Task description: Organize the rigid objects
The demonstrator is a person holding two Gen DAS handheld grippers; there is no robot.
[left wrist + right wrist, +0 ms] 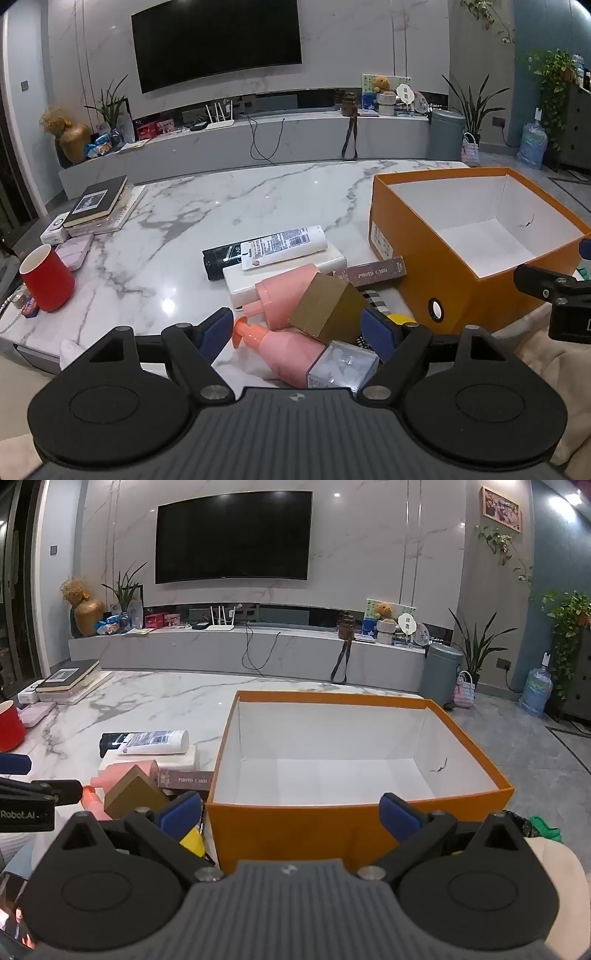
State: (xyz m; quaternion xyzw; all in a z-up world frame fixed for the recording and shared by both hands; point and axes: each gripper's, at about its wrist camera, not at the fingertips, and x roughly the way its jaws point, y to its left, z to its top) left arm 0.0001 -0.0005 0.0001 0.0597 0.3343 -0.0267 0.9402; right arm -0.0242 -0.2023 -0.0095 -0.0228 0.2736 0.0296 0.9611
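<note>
Left wrist view: left gripper (297, 334) wide open, nothing pinched, blue pads apart above a heap of stuff at near edge of marble table (236, 199). Btwn the pads: pink pump bottle (284, 350), lying flat, long axis slanting from orange nozzle at upper left toward lower right; clear plastic box (341, 367) at its base end, just by right pad. Gold box (325, 308) tilted on a corner, resting on the heap just ahead of the pads, touching a 2nd pink bottle (286, 291) lying on its side. Farther on: white tube (284, 245) lying across white box (284, 275) and black tube (221, 258), long axis roughly left-right, rising a bit to the right. Brown card box (371, 273) marked PHOTO CARD runs toward orange box (443, 291); that one open-topped, white inside, right of heap. Red cup (46, 282) well off to left, books (98, 201) beyond it. Right gripper (554, 291) partly seen at right edge. Right wrist view: right gripper (291, 814) also wide open, holding nothing, pads straddling near wall of orange box (295, 834) w/o touching. Heap sits left of box: gold box (135, 799), card box (186, 779), white tube (157, 742). Yellow thing (194, 840) just below left pad, kind unclear. Left gripper (37, 794) pokes in at left edge.
</note>
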